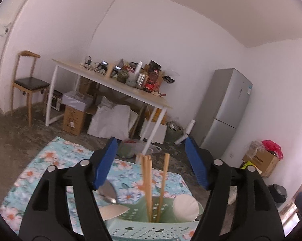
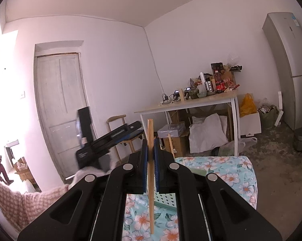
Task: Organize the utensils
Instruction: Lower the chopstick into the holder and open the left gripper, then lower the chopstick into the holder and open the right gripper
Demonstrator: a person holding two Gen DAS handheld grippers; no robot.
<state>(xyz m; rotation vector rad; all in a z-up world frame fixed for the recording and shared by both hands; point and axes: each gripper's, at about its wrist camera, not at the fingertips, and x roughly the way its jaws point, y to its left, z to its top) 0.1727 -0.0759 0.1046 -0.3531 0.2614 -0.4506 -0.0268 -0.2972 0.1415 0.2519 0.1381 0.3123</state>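
In the left wrist view a pale green perforated basket (image 1: 151,229) stands on the floral cloth (image 1: 56,160). Several wooden chopsticks (image 1: 149,184) stand upright in it. A metal spoon (image 1: 107,192) and a white ceramic spoon (image 1: 186,206) lean at its sides. My left gripper (image 1: 151,142) is open, its blue pads (image 1: 108,160) wide on either side of the chopsticks without touching them. My right gripper (image 2: 150,142) is shut on one upright wooden chopstick (image 2: 150,180), held beside the basket (image 2: 167,198).
A cluttered white-legged table (image 1: 114,84) stands against the far wall with boxes and bags under it. A grey fridge (image 1: 227,108) is at the right, a wooden chair (image 1: 28,84) at the left. A person's checked sleeve (image 2: 20,200) crosses the lower left of the right wrist view.
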